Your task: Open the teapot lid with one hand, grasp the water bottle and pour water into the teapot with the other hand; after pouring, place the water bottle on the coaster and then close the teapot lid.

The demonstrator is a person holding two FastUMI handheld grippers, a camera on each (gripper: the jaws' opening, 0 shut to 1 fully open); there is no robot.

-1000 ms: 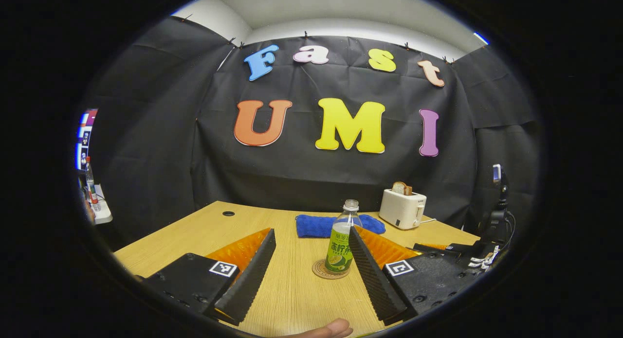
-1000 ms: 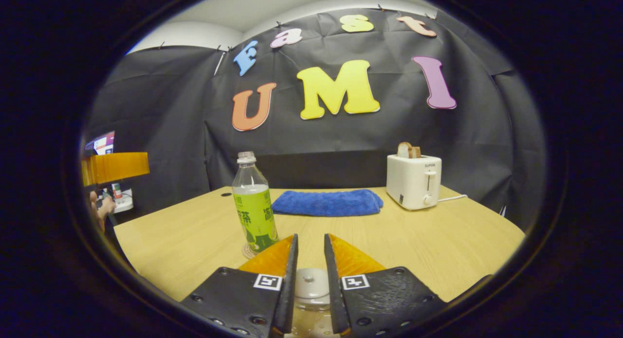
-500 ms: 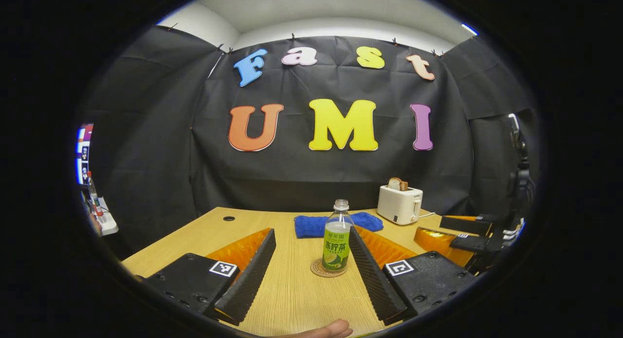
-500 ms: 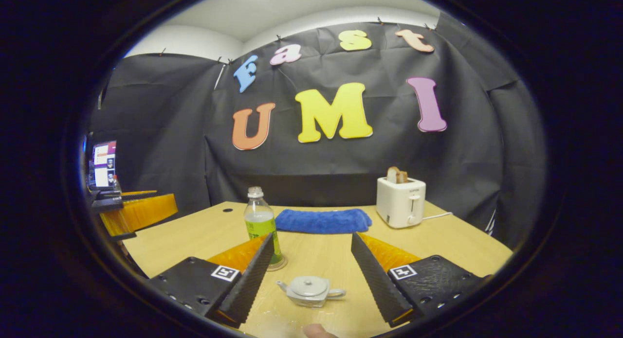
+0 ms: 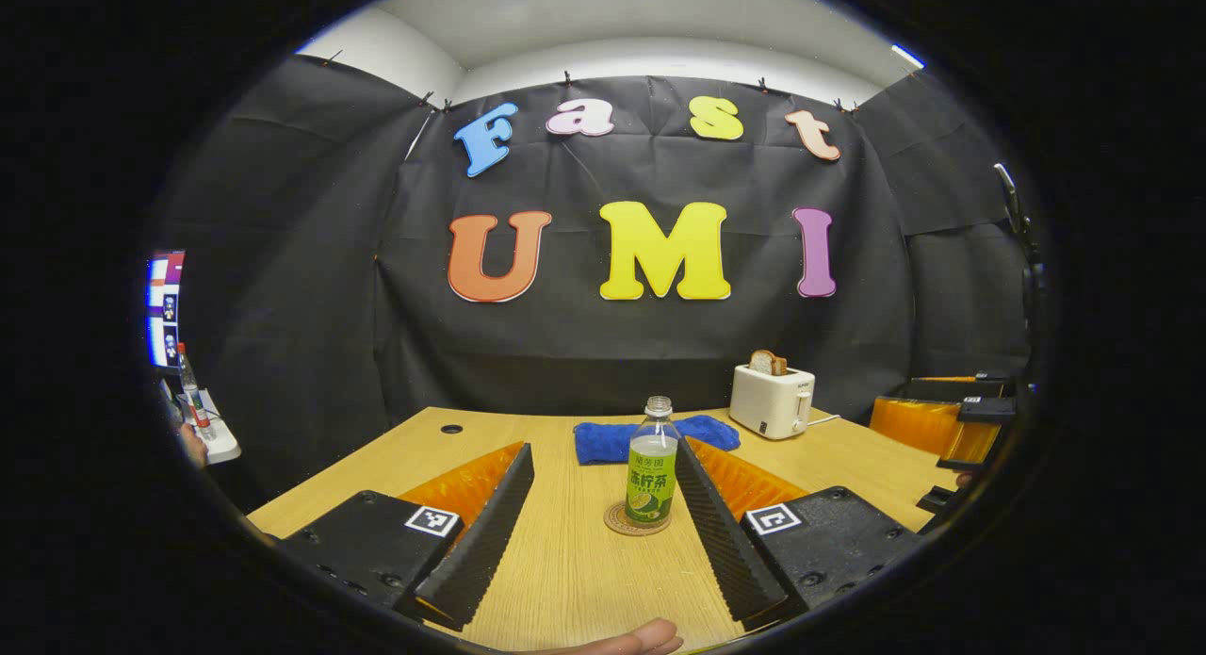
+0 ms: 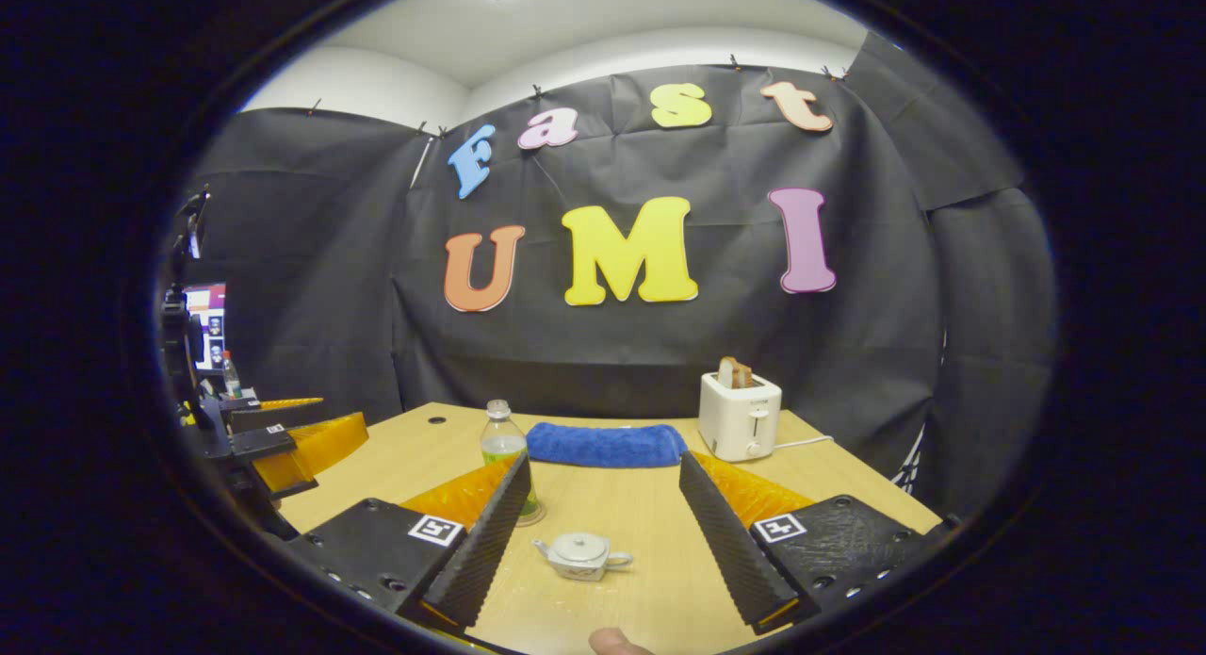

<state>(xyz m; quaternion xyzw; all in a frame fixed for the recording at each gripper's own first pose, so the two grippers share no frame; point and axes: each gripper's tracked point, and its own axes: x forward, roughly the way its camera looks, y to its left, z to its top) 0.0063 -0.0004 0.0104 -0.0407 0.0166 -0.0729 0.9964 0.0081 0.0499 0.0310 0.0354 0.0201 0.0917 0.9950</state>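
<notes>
Both claws, left (image 5: 603, 532) and right (image 6: 599, 540), have drawn back wide open; the teapot (image 6: 580, 554) (lid on) looks smaller, the bottle (image 5: 651, 463) stays on its coaster (image 5: 622, 524).

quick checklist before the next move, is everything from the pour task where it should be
1. Water bottle standing upright on the coaster: ok.
2. Lid on the teapot: ok, it sits on top of the pot.
3. Left gripper open and apart from the bottle: ok, nothing is held between its fingers.
4. Right gripper open and apart from the teapot: ok, the pot sits free on the table.
5. Bottle cap on: cannot tell, the bottle's top is too small to judge.
6. Spilled water around the teapot: cannot tell.
</notes>
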